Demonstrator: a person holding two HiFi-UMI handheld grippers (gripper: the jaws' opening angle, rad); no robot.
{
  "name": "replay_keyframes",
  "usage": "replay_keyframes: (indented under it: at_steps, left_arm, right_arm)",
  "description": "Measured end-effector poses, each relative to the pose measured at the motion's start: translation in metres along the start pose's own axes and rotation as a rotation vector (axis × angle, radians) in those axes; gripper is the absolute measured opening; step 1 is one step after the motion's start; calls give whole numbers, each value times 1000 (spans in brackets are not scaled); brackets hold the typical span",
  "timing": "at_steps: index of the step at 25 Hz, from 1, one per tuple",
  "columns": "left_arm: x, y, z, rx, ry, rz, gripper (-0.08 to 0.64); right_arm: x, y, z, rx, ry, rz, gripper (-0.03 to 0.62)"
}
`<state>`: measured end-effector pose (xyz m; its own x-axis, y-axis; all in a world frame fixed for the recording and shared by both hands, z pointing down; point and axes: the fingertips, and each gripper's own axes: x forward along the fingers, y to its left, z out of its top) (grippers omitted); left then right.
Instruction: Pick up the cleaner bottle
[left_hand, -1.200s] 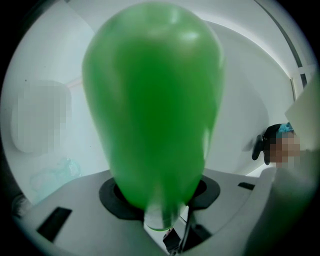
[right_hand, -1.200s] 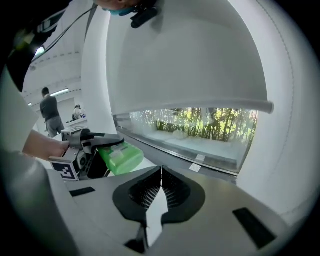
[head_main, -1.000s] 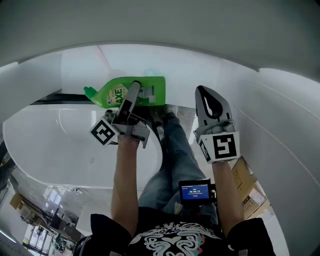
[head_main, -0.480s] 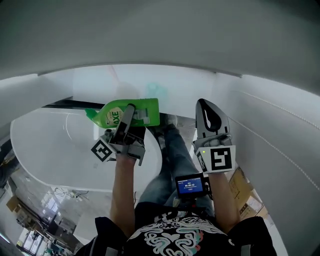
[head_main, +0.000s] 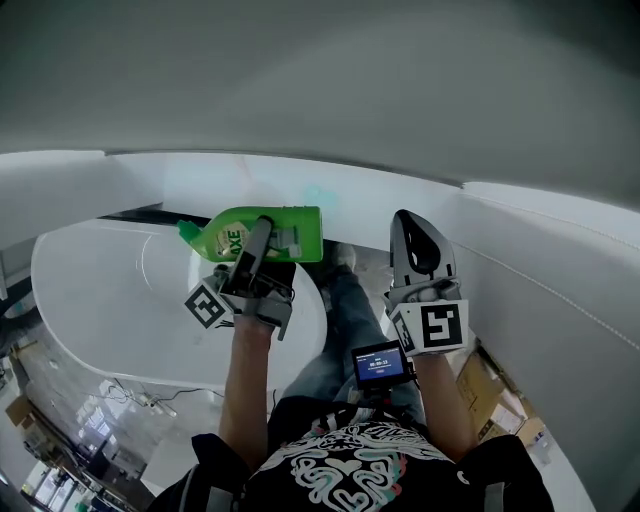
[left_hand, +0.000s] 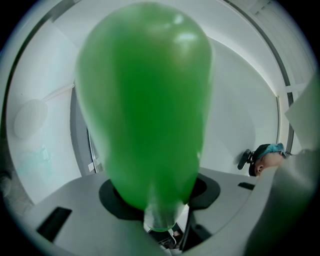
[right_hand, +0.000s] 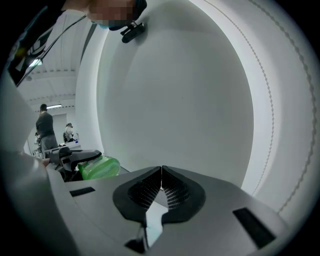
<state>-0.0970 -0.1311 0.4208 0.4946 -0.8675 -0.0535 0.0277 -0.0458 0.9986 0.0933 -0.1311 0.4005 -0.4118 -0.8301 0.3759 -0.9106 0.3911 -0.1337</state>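
The green cleaner bottle (head_main: 262, 231) lies sideways in the air, cap pointing left, held up in front of a white wall. My left gripper (head_main: 263, 232) is shut on its middle, and in the left gripper view the bottle's green body (left_hand: 145, 100) fills most of the picture between the jaws. My right gripper (head_main: 417, 232) hangs apart on the right with its tips together and nothing between them; in the right gripper view (right_hand: 161, 176) its ribbed pads meet, and the bottle (right_hand: 99, 167) shows small at the left.
A white rounded table (head_main: 90, 300) lies below on the left. The person's legs and shoes (head_main: 345, 300) are beneath the grippers, a small screen (head_main: 380, 365) on the right forearm. Cardboard boxes (head_main: 500, 395) stand on the floor at the right. People stand far off in the right gripper view (right_hand: 46, 127).
The head view has tilted, so both grippers and the bottle sit lower in the picture. The bottle stays in the left grip; the right gripper has edged slightly sideways.
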Motion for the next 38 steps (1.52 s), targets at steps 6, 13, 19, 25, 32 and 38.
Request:
replay_keyframes:
  at_steps: [6, 13, 19, 25, 32, 38]
  left_arm:
    - [1, -2, 0, -18, -27, -18, 202]
    - [2, -5, 1, -15, -16, -6, 202]
    - [1, 0, -2, -16, -15, 7, 202]
    - [-2, -2, -1, 3, -10, 8, 202]
    - [-2, 0, 0, -22, -12, 2, 202]
    - [-5, -1, -2, -82, -27, 5, 202]
  right_arm:
    - [-1, -2, 2, -6, -20, 2, 28]
    - [-3, -9, 11, -9, -21, -16, 28]
    - [-2, -17, 12, -5, -39, -26, 28]
    - [2, -19, 25, -12, -90, -16, 28]
    - [-1, -18, 31, -37, -102, -27, 28]
    - [-12, -15, 37, -32, -115, -52, 28]
